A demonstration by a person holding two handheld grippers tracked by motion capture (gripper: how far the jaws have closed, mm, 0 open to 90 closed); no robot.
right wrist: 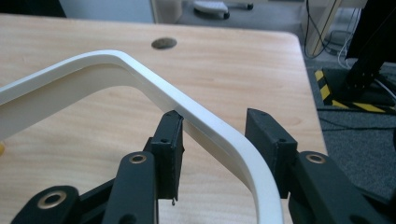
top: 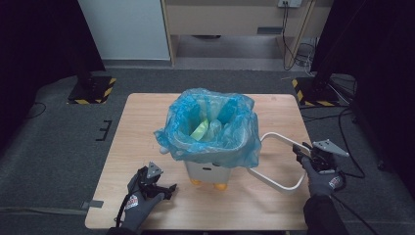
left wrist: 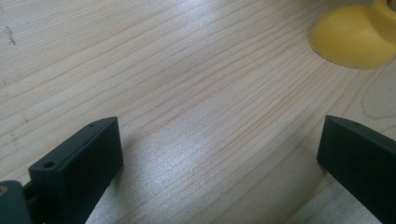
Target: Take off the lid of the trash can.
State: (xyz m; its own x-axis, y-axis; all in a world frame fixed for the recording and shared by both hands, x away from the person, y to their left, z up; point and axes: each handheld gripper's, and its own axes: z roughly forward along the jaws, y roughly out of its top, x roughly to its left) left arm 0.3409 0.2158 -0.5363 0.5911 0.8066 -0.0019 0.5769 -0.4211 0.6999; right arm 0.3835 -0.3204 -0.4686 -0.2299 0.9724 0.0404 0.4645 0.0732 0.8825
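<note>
Two grippers, high view: left gripper (top: 164, 188) spread wide, idle beside white bin (top: 208, 171) at mid-table; right gripper (top: 306, 152) at the handle (top: 279, 186). Left gripper view: bare table (left wrist: 187, 84), yellow foot (left wrist: 355, 42). Right gripper view: jaws straddle handle (right wrist: 205, 121), unclosed; next, probably clamp.

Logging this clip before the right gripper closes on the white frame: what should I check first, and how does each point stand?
1. White frame between the right gripper jaws: ok, it passes through the gap.
2. Jaws clamped on the frame: not ok, one jaw touches it, the other stands apart.
3. Left gripper free: ok, jaws wide apart over the bare table, holding nothing.
4. Blue bag seated over the bin rim: ok, folded down all round.
5. Frame clear of the bag: ok in the high view, beside the bin.
6. Frame attached to the bin: cannot tell.
</note>
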